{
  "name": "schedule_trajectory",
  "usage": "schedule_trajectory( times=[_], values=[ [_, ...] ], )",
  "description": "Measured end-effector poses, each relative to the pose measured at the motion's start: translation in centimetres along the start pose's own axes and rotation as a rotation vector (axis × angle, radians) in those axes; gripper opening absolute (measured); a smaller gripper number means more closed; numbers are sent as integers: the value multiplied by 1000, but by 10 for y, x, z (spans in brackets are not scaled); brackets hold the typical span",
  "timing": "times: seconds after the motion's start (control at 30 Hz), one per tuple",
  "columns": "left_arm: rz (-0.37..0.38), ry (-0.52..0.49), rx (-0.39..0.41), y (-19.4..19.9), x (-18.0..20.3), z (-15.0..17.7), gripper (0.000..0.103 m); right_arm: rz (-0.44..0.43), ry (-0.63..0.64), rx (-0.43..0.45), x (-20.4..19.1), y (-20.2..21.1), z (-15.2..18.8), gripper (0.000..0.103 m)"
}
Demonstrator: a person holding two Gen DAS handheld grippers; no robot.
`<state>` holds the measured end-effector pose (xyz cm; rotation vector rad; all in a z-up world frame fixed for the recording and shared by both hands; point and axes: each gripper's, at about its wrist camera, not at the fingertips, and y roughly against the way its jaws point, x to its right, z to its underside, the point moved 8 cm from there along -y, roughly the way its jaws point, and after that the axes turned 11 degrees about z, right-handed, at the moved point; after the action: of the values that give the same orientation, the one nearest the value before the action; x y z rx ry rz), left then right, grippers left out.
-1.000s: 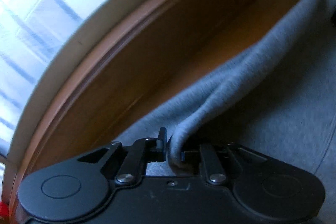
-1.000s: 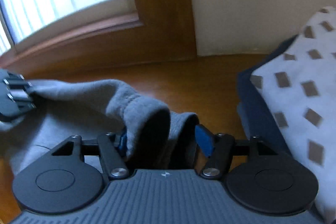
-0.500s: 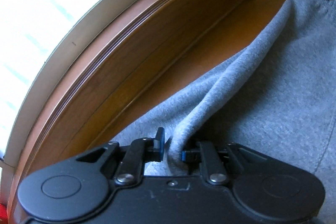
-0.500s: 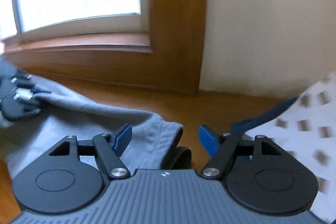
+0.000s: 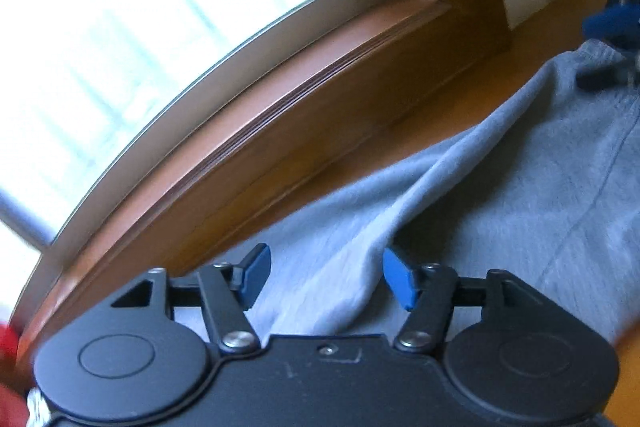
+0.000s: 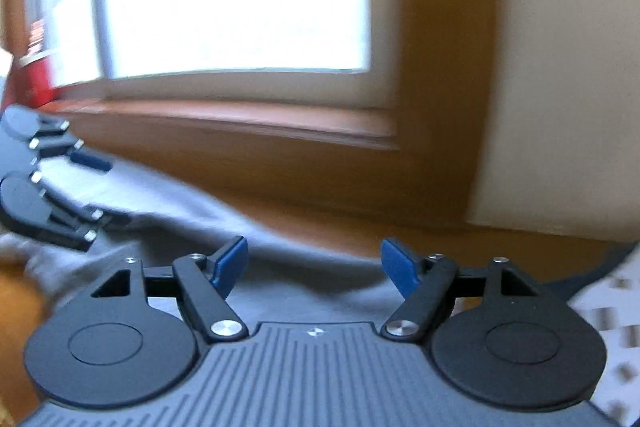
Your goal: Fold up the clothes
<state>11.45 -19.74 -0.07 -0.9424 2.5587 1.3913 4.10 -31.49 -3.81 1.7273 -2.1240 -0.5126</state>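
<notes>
Grey garment (image 5: 500,195) fold between opening left jaws, unpinched

Plain grey garment (image 5: 500,187) on an orange-brown wooden surface (image 6: 400,231), beside white fabric (image 6: 608,311) patterned with brown squares.

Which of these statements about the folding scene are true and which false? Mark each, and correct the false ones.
1. The grey garment lies on a wooden surface. True.
2. The left tool clamps a fold of the garment. False: its jaws are opening and the pads do not press on the fold between them.
3. The right tool is open. True.
4. The patterned white cloth lies left of the right tool. False: right.
</notes>
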Motion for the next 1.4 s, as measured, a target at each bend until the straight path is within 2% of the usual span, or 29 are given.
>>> schedule_trajectory(
  times=[0.23,0.4,0.5,0.67,0.83,1.0,1.07,1.17,1.23,1.27,1.3,1.33,1.37,1.4],
  values=[
    [-108,125,-88,43,-20,82,61,-218,90,-20,-94,2,14,76],
    [-191,210,-147,76,-66,157,63,-343,315,19,-170,-4,-5,78],
    [-204,248,-173,84,-95,207,63,-416,449,36,-224,-12,-16,81],
    [-143,265,-190,85,-141,275,64,-554,601,21,-331,-21,-28,83],
    [-39,269,-200,81,-171,324,64,-687,721,-57,-413,-37,-28,83],
    [46,290,-167,85,-180,340,65,-767,815,-180,-456,-54,-21,83],
    [62,298,-153,87,-182,343,71,-780,855,-204,-467,-57,-18,83],
    [76,309,-138,85,-187,345,74,-777,931,-259,-473,-59,-4,82],
    [77,307,-132,83,-189,345,77,-800,942,-297,-477,-58,3,63],
    [67,300,-128,82,-189,344,78,-815,930,-295,-477,-54,1,36],
    [51,297,-126,81,-191,344,79,-823,916,-281,-475,-48,-3,19],
    [31,302,-127,80,-193,343,75,-826,905,-247,-474,-42,-9,12],
    [16,312,-128,78,-194,341,58,-825,894,-198,-473,-36,-16,3],
    [9,336,-128,77,-196,339,45,-830,866,-155,-470,-28,-27,3]
  ],
)
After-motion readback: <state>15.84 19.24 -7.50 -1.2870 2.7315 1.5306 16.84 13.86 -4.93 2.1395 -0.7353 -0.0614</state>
